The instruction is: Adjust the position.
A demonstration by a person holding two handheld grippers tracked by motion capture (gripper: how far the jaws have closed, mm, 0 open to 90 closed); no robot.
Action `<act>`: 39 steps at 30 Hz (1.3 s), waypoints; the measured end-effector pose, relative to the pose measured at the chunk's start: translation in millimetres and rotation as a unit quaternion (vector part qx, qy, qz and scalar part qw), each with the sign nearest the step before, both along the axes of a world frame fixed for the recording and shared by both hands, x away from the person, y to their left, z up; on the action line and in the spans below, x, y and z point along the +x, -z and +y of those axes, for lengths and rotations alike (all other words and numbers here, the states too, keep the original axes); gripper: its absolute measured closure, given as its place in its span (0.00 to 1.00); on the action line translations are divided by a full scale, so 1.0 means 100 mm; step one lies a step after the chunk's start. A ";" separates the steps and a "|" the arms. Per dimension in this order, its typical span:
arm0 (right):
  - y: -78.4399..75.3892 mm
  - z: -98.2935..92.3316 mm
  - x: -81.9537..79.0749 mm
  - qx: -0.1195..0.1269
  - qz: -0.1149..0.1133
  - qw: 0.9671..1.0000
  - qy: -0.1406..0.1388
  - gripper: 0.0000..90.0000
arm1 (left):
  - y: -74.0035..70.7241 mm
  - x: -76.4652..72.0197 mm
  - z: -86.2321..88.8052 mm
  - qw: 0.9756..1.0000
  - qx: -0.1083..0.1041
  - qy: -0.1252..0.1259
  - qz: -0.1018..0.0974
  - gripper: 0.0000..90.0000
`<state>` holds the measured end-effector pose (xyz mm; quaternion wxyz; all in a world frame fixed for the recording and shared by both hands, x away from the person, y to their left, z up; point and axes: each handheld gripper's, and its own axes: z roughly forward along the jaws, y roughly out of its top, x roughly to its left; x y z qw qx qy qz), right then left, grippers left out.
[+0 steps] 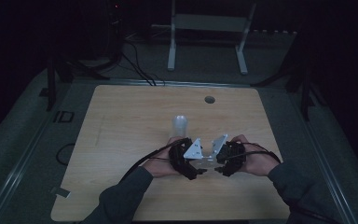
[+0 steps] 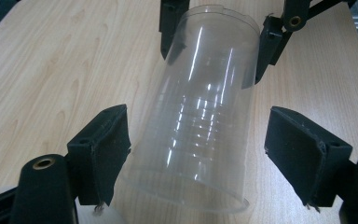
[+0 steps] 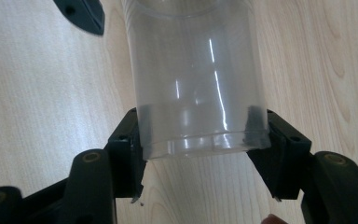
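On the left, our left gripper (image 2: 196,154) stands released, its pads either side of the clear plastic cup (image 2: 205,116) and, as far as the glare lets us judge, off its wall. The cup lies between our hands near the middle of the wooden table (image 1: 121,121). To the right, our right gripper (image 3: 200,140) grasps its narrow end, so we should keep that clamp gentle and steady and draw the left jaws away without brushing the cup.

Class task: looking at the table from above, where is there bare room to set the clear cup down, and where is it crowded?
Bare wood: left and right of the hands, and the far strip around the hole. Crowded: mid-front, where both grippers meet at the cup, beside a second cup.
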<state>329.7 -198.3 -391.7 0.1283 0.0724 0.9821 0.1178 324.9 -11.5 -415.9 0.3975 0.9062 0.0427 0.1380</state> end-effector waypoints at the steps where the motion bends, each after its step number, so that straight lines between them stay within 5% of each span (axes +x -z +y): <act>1: 0.00 -0.01 0.00 0.000 0.000 1.000 0.003 0.46 | 0.00 0.00 0.01 1.000 0.000 -0.002 -0.001 0.26; 19: 0.07 -0.25 0.04 0.017 -0.009 0.998 0.067 0.46 | -0.07 0.07 0.09 0.999 -0.037 -0.033 0.007 0.29; 39: 0.13 -0.46 0.06 0.089 -0.030 0.986 0.134 0.46 | -0.07 0.11 0.11 0.998 -0.047 -0.046 0.022 0.32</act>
